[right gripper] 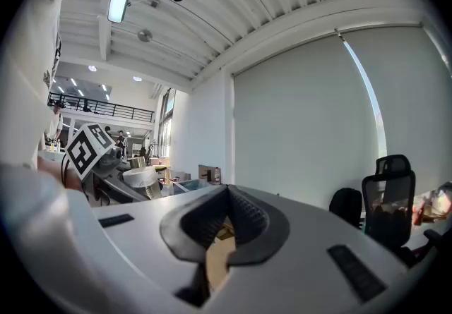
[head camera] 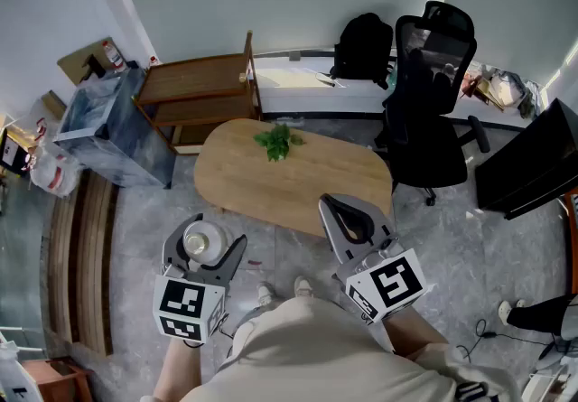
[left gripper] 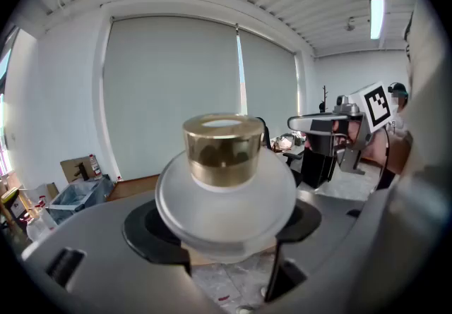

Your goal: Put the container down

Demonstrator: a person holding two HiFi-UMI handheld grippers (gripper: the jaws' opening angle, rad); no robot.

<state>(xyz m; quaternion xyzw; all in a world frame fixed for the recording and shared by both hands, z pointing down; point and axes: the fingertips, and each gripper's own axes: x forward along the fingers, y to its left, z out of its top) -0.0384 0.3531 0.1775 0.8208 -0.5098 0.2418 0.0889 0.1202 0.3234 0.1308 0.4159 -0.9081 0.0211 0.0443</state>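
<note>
Container (left gripper: 224, 189) gripped upright between left gripper (head camera: 204, 247) jaws, ready for setting on worktop (head camera: 307, 182); right gripper (head camera: 341, 213) jaws closed, empty, held aside.

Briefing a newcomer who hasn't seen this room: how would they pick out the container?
Find the oval wooden table; short of its near edge, the left hand-held gripper clamps the container. It is a round frosted jar with a gold cap, unlike the green sprig on the table.

Frosted round container (left gripper: 224, 196) with gold cap, upright, seemingly gripped at its wide belly between the left tongs (left gripper: 224, 235).
</note>
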